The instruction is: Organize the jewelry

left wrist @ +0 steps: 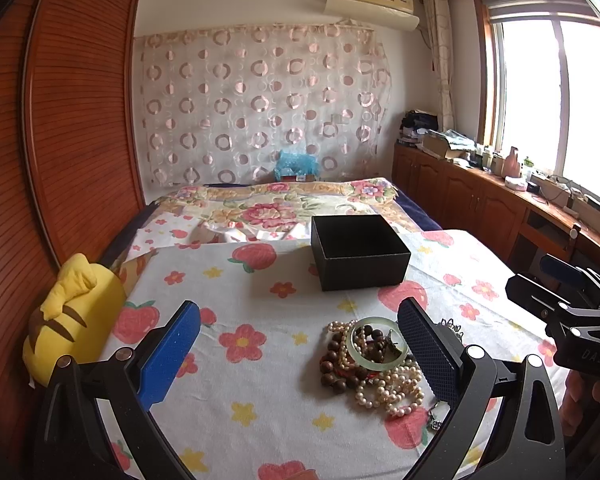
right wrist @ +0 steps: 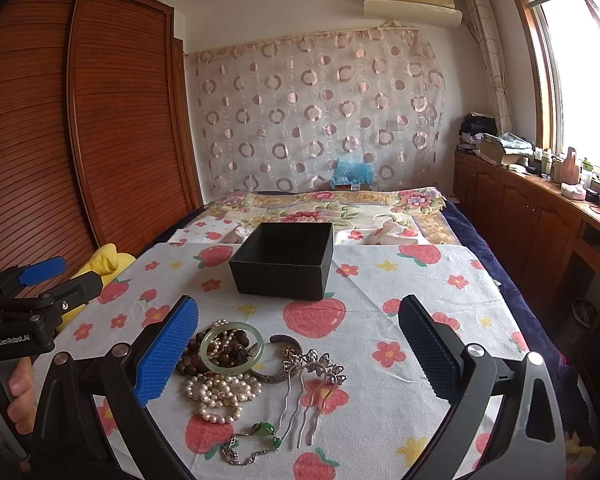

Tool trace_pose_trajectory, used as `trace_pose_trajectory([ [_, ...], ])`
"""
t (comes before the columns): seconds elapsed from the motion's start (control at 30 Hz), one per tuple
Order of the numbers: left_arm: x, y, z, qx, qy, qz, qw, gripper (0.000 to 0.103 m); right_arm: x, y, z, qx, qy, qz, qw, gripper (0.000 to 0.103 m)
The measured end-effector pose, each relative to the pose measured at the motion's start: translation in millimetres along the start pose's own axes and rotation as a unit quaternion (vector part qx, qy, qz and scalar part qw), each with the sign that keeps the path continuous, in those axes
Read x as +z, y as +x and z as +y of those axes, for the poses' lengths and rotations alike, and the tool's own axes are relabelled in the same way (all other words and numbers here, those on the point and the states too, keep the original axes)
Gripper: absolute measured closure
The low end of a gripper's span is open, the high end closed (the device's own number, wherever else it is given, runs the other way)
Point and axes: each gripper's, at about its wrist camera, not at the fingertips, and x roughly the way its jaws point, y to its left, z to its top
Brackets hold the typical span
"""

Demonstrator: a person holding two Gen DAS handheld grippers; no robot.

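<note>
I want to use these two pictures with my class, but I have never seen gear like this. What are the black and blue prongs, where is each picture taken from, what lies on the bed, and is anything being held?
The prongs are two-finger grippers, hand-held tools with a camera that looks along the fingers. One picture comes from the left gripper, the other from the right gripper; each also catches the other at its edge. On the strawberry-print cloth sits an open black box. Nearer lies a jewelry pile: a green bangle, pearl strands, brown beads, a silver hair comb and a green-stone chain. Both grippers are open and hold nothing.
</note>
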Motion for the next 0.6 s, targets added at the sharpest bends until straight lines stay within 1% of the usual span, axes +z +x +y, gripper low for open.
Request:
trace_pose_trajectory([
  [0.6,0.0,0.1,0.1,0.000,-0.001,0.000,1.0000,0.008,-0.1,1.4,-0.7,0.001,0.000,0.000,1.000,0.002],
])
